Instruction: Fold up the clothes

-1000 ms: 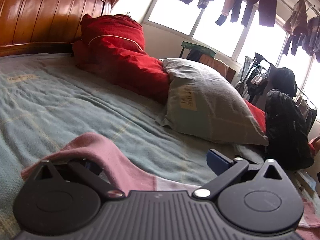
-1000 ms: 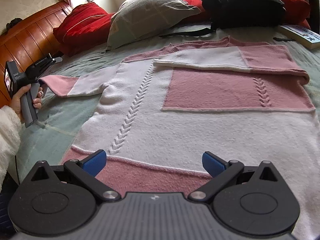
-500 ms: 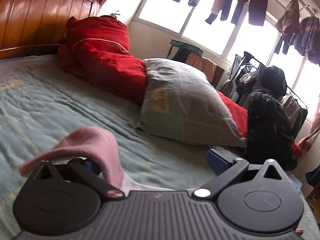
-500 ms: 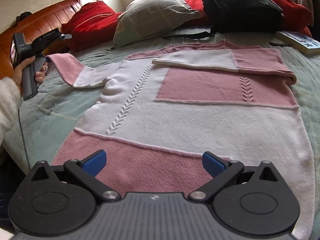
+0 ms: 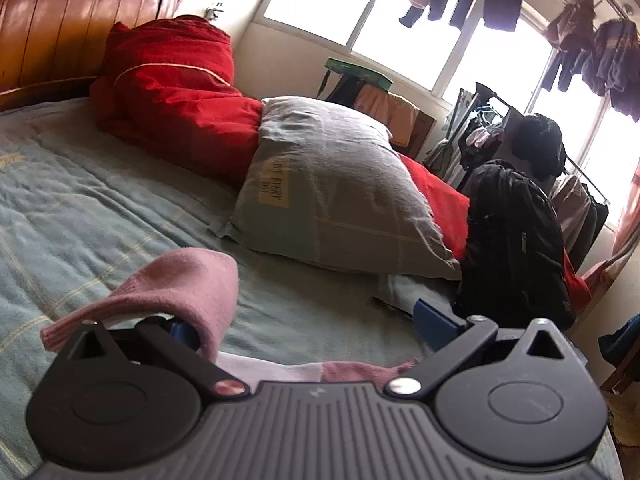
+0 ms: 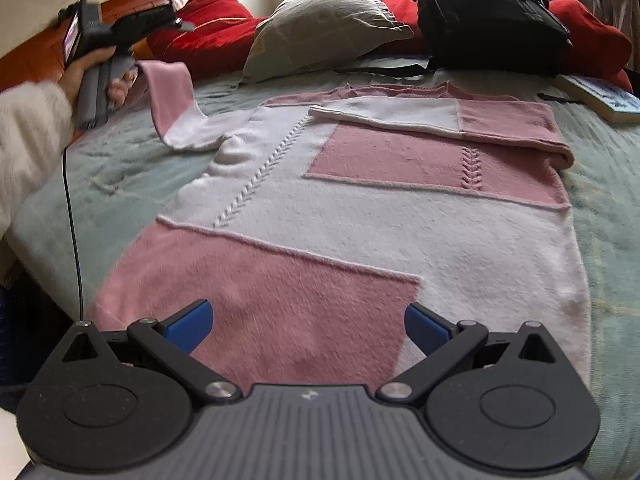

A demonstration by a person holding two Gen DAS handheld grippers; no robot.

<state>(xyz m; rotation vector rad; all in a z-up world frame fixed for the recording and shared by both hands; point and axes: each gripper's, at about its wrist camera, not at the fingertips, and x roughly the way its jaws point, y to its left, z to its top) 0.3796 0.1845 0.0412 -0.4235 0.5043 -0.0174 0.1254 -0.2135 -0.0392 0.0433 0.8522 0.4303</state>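
Currently we hold two grippers over a bed [image 6: 608,216] with a pale green cover. A pink-and-white sweater [image 6: 360,216] lies flat on the cover, its hem nearest the right wrist camera and its neck toward the pillows. One sleeve is already folded across the chest (the pink-and-white band lying just below the neck).

Right gripper [image 6: 308,322]: both blue fingertips stand wide apart, with nothing between them. We see it hovering above the pink hem panel; whether it touches the knit cannot be told.

Left gripper [image 5: 304,320]: the jaws stand wide apart in the left wrist view. The other sleeve [image 5: 188,280] is draped over the left fingertip, its pink cuff arching up and hanging to the outer side; the right fingertip is bare. In the right wrist view, our left hand [image 6: 92,76] holds this gripper [image 6: 132,28] raised at the far left of the bed, and the sleeve [image 6: 172,96] rises from the shoulder toward it, clear of the cover.

Behind the sweater we note a grey pillow [image 6: 324,20], a red quilt [image 5: 176,96], a black backpack [image 6: 492,12] and a book [image 6: 600,96] at the right edge. The wooden headboard [image 5: 60,16] stands at the far left.
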